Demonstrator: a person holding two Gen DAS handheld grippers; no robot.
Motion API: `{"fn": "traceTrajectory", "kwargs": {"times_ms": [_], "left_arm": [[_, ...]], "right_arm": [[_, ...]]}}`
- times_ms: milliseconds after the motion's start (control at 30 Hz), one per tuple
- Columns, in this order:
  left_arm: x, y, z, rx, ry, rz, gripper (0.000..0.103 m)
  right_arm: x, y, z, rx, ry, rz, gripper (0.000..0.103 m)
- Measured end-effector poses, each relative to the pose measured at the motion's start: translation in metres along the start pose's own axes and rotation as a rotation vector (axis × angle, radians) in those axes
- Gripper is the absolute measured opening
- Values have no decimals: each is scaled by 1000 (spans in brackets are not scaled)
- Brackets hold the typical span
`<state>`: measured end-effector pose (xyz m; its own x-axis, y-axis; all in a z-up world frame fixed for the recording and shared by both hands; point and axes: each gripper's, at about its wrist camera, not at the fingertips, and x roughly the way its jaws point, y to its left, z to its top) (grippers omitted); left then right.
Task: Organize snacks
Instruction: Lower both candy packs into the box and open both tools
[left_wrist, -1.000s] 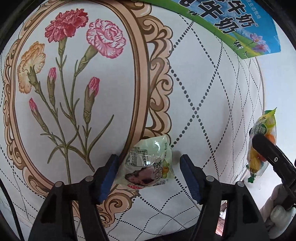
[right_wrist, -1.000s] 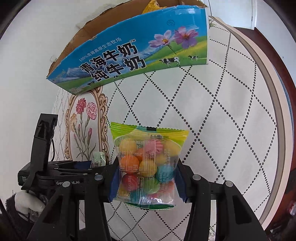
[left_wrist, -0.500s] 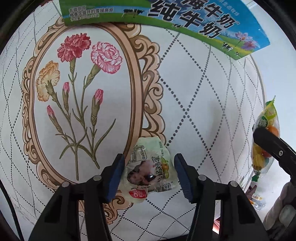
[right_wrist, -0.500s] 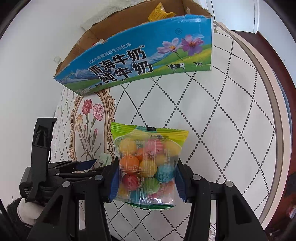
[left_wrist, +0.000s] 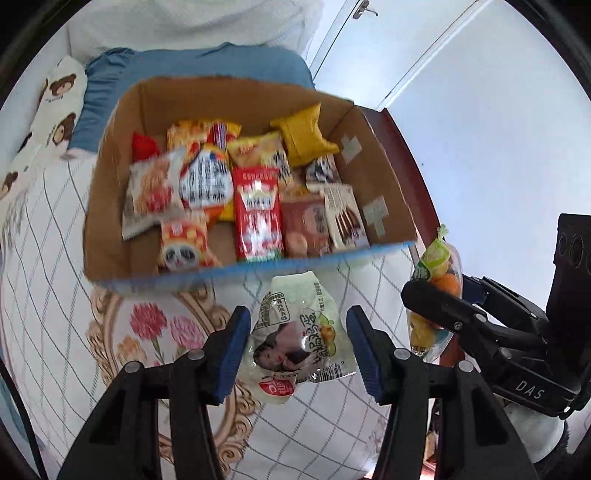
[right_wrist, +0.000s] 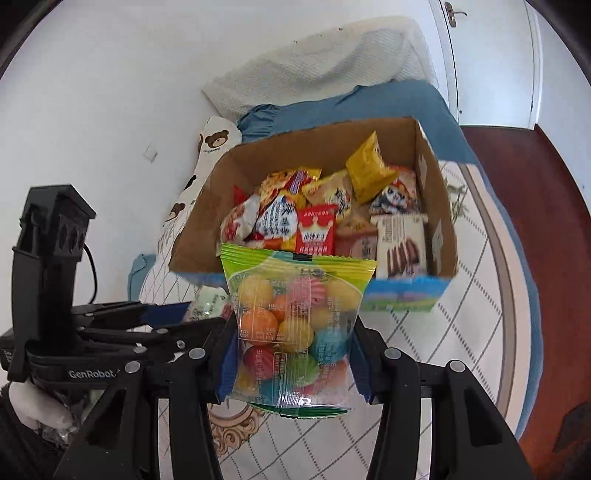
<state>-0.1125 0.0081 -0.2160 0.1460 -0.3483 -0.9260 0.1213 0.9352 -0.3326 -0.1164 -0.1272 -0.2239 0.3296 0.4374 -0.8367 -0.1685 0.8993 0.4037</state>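
The left gripper (left_wrist: 297, 345) is clamped on a pale green sealed snack pouch (left_wrist: 295, 341), low in the centre of its view; its jaws have just been closing, with the pouch between them. The pouch looks light, soft and crinkly, so its slick film could slide (pinching across the filled middle seems safest). The right gripper (right_wrist: 291, 354) is clamped on a clear bag of coloured candy balls (right_wrist: 293, 328), bottom centre of its frame. That bag looks lumpy and somewhat heavier, and is best squeezed at its sides. The open cardboard box (right_wrist: 266, 155), already crowded with packets, fills the middle of both views.
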Motion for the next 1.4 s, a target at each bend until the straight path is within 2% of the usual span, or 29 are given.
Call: {"fn": "traceTrajectory", "kwargs": {"times_ms": [133,200,333,467,600,667,700,733,800,833,933,1067,1400], "left_arm": [[9,9,66,14,-17,65,52],[19,20,86,-3,-4,83,52],[71,33,135,-49,80,95,52],[113,47,155,-69,162,118,52],[139,56,158,-80,216,147,53],[145,59,156,-86,240,170,53],[147,59,155,-80,242,177,60],[148,59,154,-73,239,190,73],[147,61,153,-65,229,213,90],[145,62,152,-68,219,209,92],[137,62,148,-88,193,193,92],[122,57,142,-84,161,209,92],[67,39,107,-44,16,305,92]], "right_arm": [[20,-15,53,0,8,-54,53],[36,-21,74,-8,30,-81,53],[72,-28,104,-10,88,-113,53],[110,-35,121,-12,152,-142,53],[140,-44,127,-1,212,-157,54],[153,-52,128,26,252,-151,68],[158,-56,129,33,266,-154,85],[159,-58,129,34,264,-163,93],[158,-62,131,35,258,-193,94],[156,-65,132,41,258,-201,95],[150,-69,132,53,257,-241,97],[138,-67,131,42,241,-307,98],[100,-57,113,58,164,-318,99]]}}
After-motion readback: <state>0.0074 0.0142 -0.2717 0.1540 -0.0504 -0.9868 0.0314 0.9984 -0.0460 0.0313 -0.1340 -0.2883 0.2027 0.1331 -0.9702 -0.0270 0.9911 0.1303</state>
